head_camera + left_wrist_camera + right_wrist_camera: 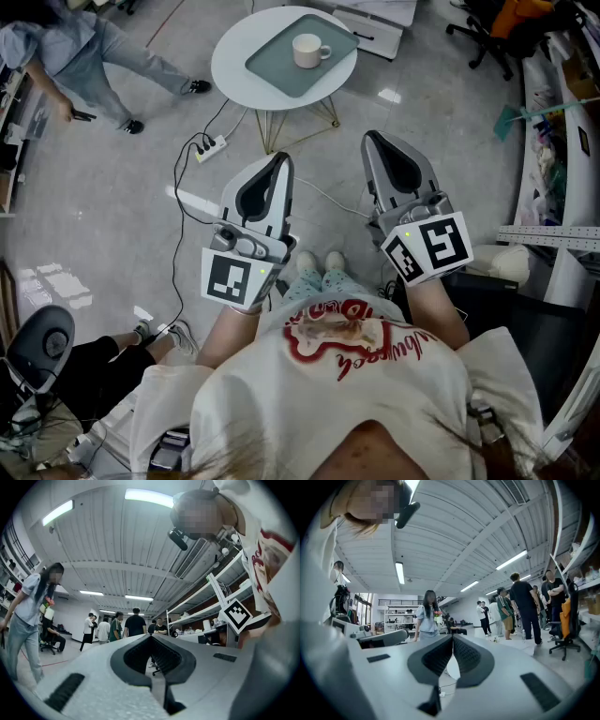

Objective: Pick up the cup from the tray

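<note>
One white ceramic cup (309,50), handle pointing right, stands on a grey-green rectangular tray (272,67) atop a round white table (230,70). It is well ahead of both claws, roughly between them. Nearer the person, the left gripper (283,157) and right gripper (369,139) hover over the glossy grey floor (450,122), each clenched tip to tip on nothing.

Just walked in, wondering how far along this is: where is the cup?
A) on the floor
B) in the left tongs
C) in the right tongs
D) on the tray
D: the cup stands on the tray on the round table, ahead of the left tongs and right tongs, both shut and empty.
</note>
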